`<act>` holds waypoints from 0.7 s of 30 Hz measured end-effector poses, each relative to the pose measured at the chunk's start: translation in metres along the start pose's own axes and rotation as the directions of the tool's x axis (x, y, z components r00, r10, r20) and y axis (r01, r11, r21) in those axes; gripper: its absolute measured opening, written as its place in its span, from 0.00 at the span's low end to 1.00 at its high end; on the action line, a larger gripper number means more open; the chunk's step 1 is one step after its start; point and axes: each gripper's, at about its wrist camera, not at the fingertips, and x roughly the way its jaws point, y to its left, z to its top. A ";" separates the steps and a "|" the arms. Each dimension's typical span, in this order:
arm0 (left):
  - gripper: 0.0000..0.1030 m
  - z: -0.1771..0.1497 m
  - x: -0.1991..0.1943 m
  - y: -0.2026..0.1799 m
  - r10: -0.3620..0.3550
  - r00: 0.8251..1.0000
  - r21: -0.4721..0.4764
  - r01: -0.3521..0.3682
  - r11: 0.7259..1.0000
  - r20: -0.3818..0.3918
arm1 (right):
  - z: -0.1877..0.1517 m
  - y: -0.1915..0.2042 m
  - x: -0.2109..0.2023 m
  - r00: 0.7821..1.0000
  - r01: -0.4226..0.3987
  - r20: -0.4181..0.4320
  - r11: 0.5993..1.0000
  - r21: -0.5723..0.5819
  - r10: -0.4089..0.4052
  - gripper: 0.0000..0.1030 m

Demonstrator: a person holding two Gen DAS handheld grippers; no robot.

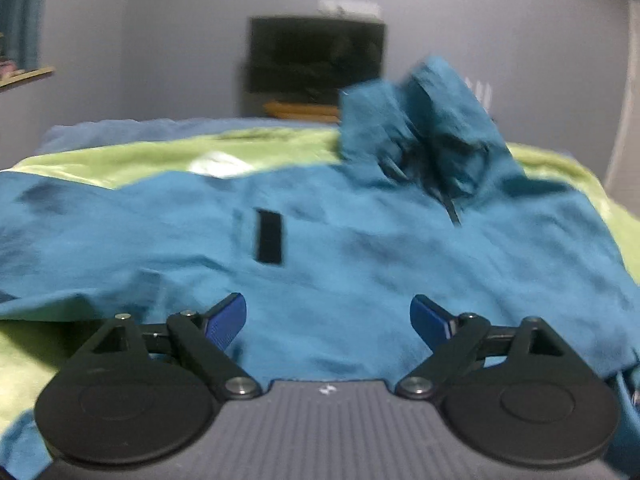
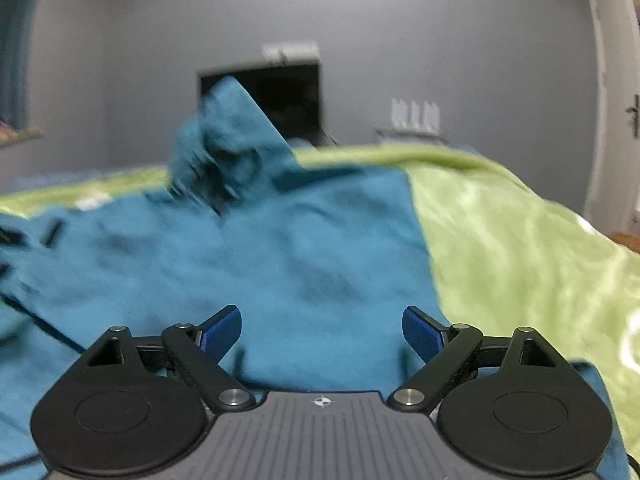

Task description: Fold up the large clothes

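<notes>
A large teal hooded garment (image 1: 344, 248) lies spread over a green blanket (image 1: 120, 156) on a bed. Its hood (image 1: 420, 128) stands bunched up at the far side, with a dark drawstring hanging from it. A black patch (image 1: 269, 236) sits on the cloth left of centre. My left gripper (image 1: 328, 320) hovers low over the near part of the garment, blue pads wide apart with nothing between them. In the right wrist view the same garment (image 2: 256, 264) fills the left and middle, hood (image 2: 228, 152) raised behind. My right gripper (image 2: 322, 330) is open over the cloth near its right edge.
The green blanket (image 2: 520, 248) stretches bare to the right of the garment. A blue sheet (image 1: 132, 128) shows at the bed's far edge. Behind the bed stand a dark screen (image 1: 316, 56) on a wooden stand, a grey wall and a white door (image 2: 618, 92).
</notes>
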 end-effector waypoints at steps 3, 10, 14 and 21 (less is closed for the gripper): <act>0.86 -0.008 0.019 -0.009 -0.015 0.997 0.056 0.019 0.998 -0.075 | -0.001 0.008 0.008 0.999 -0.030 -0.031 0.999 -0.036 0.029 0.97; 0.88 -0.023 0.044 -0.013 0.019 0.980 0.078 -0.004 0.997 -0.197 | -0.014 0.007 0.037 0.974 -0.012 -0.228 1.000 -0.019 0.007 1.00; 0.92 -0.012 0.012 -0.006 0.044 0.997 0.055 -0.041 0.998 -0.069 | -0.015 0.009 0.035 0.975 -0.009 -0.223 1.000 -0.027 0.003 1.00; 0.96 0.027 -0.043 0.060 0.192 0.980 -0.159 -0.182 0.970 0.052 | -0.016 0.007 0.033 0.975 -0.009 -0.222 1.000 -0.026 0.003 1.00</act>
